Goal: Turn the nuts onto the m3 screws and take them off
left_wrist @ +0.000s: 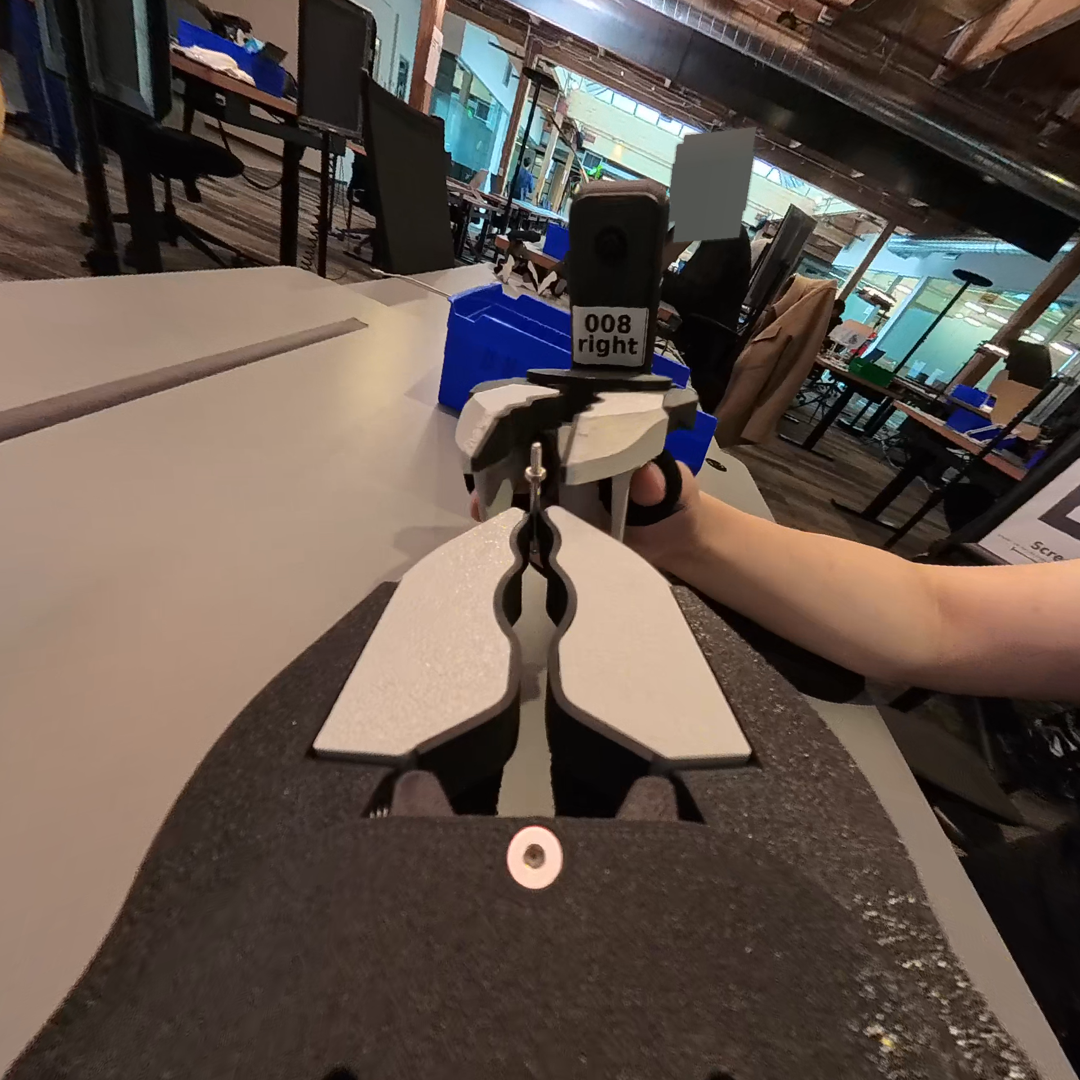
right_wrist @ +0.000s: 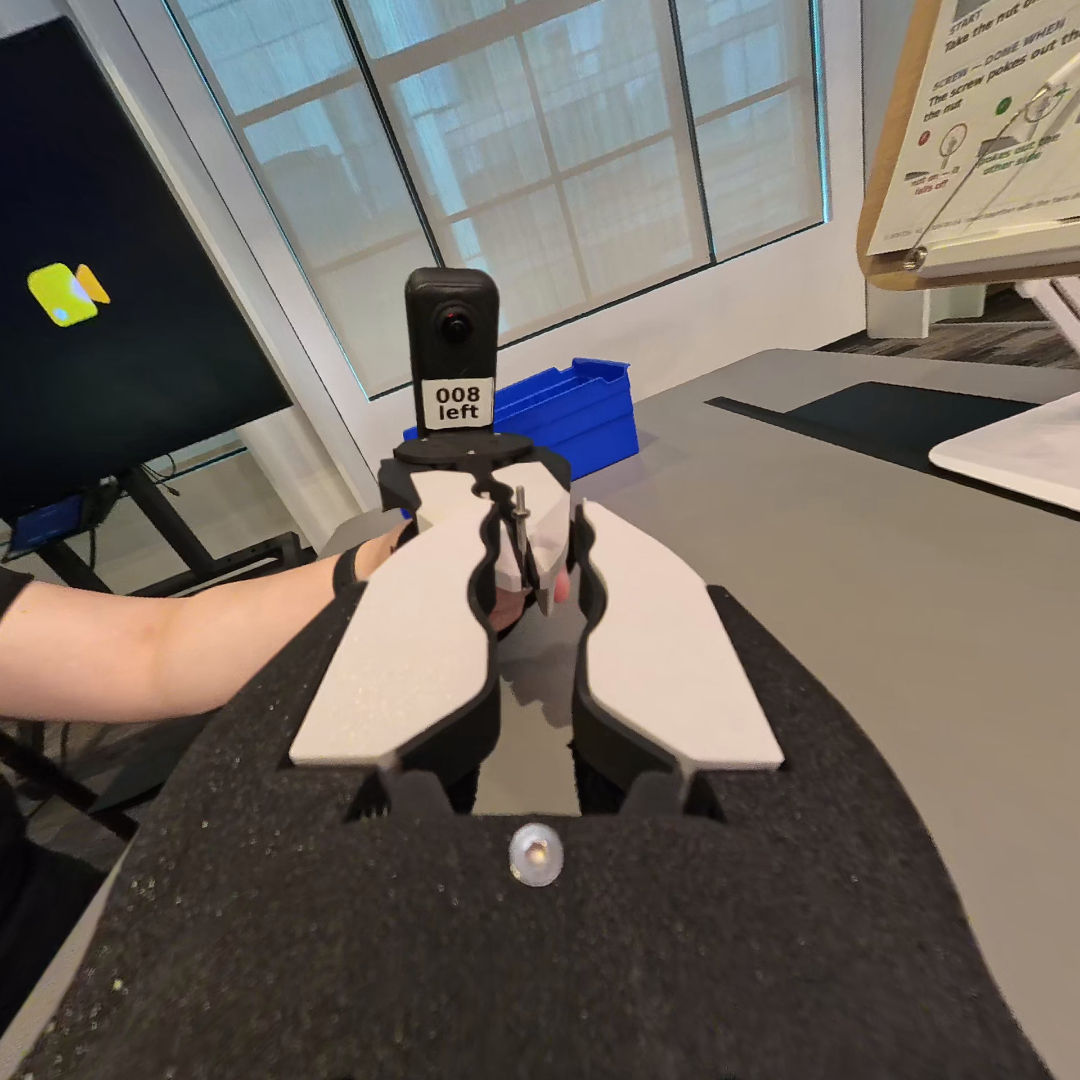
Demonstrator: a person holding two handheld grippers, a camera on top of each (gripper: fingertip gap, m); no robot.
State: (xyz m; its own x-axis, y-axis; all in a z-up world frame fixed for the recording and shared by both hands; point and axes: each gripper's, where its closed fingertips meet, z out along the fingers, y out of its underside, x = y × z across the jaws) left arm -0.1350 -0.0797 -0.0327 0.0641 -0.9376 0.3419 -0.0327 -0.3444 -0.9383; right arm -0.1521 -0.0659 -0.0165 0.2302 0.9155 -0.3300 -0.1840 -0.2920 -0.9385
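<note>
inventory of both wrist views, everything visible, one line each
m3 screw: 1, silver, upright in the left gripper's tips.
nut: 1, silver, on the screw, below its top.
bin: 1, blue, on the table behind the grippers.
table: 1, grey.
monitor: 1, black, left of the window.
instruction board: 1, tan-backed, upper right.
left gripper: white fingers, shut on the screw.
right gripper: white fingers, open around the screw.

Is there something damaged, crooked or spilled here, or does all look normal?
Nothing stands out. The left gripper is shut on the screw, which stands nearly upright with the nut partway up it. The right gripper is open around it. The blue bin sits upright on the table; nothing is spilled.
</note>
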